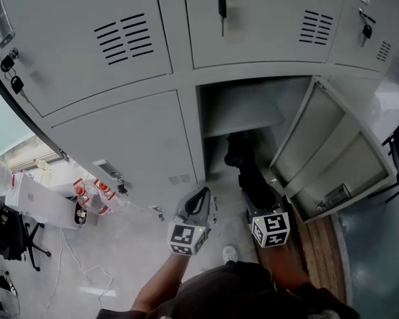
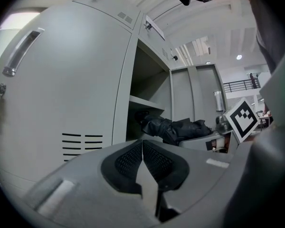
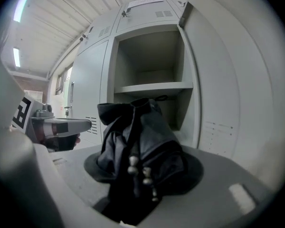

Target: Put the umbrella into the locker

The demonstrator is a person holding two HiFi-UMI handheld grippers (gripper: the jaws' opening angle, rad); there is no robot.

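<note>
At the mouth of the open locker, below its shelf, we carry the folded umbrella clamped in the fingers of the right gripper, the left gripper closed on nothing, and should slide it in level, clear of the door.

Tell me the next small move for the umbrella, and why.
Probably push the right tool forward, carrying the umbrella in under the shelf: it is gripped, the door stands open, and most of it is outside the locker.
</note>
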